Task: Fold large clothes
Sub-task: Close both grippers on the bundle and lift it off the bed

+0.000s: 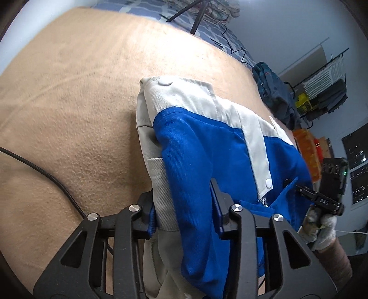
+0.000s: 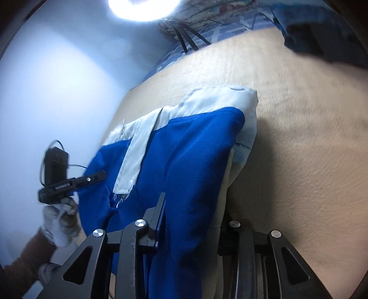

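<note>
We see tan blanket (image 1: 69,96) bare and open left of jacket (image 1: 202,147) in left wrist view, right of it in right wrist view. Black cable (image 1: 46,174) crosses near edge, snag risk. Dark bag (image 1: 271,92) blocks far right edge. Tripod legs (image 1: 195,13) stand beyond far edge.

Jacket (image 1: 197,147) lies on blanket (image 1: 76,96), backpack (image 1: 273,92) behind.
</note>
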Demonstrator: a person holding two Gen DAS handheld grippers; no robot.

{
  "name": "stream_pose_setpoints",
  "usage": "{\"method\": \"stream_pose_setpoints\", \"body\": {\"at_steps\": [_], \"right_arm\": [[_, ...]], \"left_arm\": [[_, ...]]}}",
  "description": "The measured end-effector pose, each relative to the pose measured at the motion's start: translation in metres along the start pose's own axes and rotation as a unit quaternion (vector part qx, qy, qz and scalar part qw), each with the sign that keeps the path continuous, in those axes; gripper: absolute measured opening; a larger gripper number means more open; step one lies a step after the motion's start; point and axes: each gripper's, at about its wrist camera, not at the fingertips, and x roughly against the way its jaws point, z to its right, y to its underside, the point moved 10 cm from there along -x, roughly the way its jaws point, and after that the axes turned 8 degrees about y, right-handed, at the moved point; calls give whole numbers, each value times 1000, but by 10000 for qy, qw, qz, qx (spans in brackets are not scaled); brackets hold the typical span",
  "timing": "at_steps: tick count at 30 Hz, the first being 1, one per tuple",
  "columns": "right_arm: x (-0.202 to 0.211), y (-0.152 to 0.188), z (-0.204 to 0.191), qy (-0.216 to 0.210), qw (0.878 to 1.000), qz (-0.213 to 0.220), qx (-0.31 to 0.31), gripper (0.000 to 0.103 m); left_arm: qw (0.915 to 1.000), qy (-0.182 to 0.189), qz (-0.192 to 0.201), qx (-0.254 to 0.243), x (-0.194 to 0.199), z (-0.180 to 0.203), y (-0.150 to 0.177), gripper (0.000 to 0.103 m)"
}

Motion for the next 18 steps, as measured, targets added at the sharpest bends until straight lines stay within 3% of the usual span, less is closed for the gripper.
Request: {"method": "stream_pose_setpoints", "body": {"at_steps": [8,18], "right_arm": [[13,-4,-15,627,9971,56,420,28],[41,0,-35,899,9932,164,724,26]], "left_arm": [[9990,-180,141,-387,13,29,1,31],[9978,-57,109,-648,32,66,18,30]]}}
